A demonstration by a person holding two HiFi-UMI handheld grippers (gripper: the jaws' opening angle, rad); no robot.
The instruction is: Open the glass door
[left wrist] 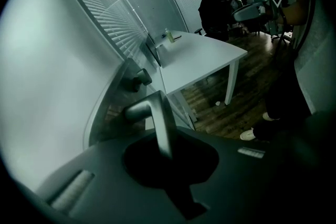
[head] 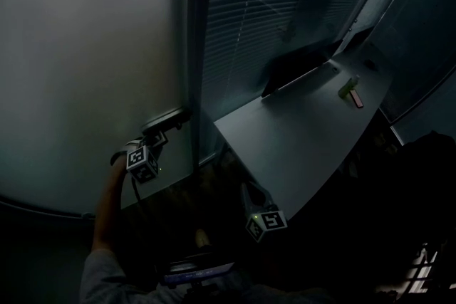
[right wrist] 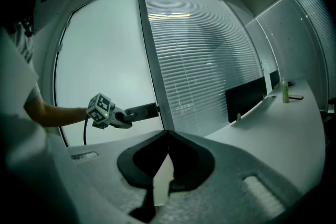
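Where left tongs [left wrist: 167, 153] close, door handle [left wrist: 156, 113] sits clamped between.

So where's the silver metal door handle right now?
The silver metal door handle sits just left of centre in the left gripper view, clamped in the left gripper, on the frosted glass door beside the dark door frame.
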